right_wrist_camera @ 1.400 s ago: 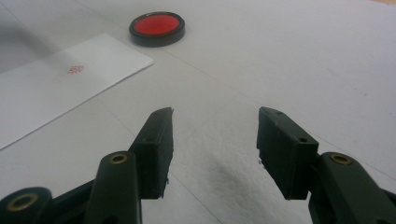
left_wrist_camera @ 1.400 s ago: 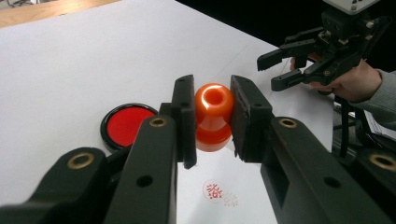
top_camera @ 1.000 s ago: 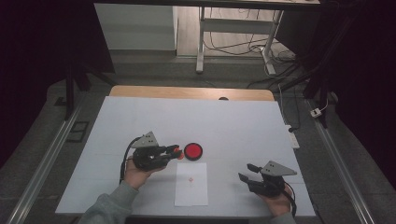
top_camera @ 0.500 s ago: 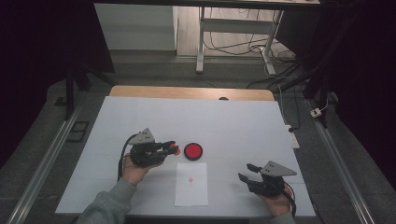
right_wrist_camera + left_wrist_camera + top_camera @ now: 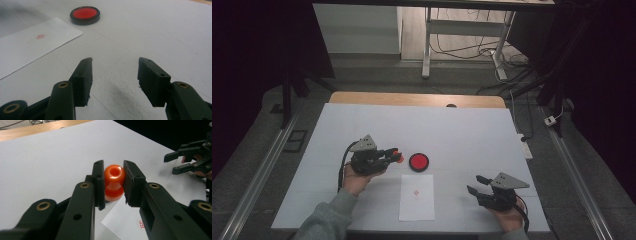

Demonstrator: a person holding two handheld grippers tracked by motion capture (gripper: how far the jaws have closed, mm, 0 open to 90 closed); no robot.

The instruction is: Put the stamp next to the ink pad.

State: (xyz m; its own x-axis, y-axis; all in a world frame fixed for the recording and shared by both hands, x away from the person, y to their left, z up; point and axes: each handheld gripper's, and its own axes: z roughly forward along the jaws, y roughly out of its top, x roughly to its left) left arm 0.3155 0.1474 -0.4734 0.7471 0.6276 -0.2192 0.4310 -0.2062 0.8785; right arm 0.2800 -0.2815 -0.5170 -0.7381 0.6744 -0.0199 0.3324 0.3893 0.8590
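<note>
Orange plastic, glossy and knob-shaped: a small stamp [image 5: 114, 182] sits pinched between the jaws of the left gripper [image 5: 388, 156], held above the white bench [image 5: 462, 130] just left of the round red ink pad [image 5: 418, 162]. To my eye the stamp is between inking and pressing; the sheet of paper [image 5: 417, 196], near and slightly right of it, already bears one faint red mark. Next would be a short carry toward the near edge and a straight push down on a bare part of the sheet. The right gripper [image 5: 479, 186] rests at the near right corner, jaws spread with nothing between them, close to the bench edge. Far and left there is plenty of open bench.
</note>
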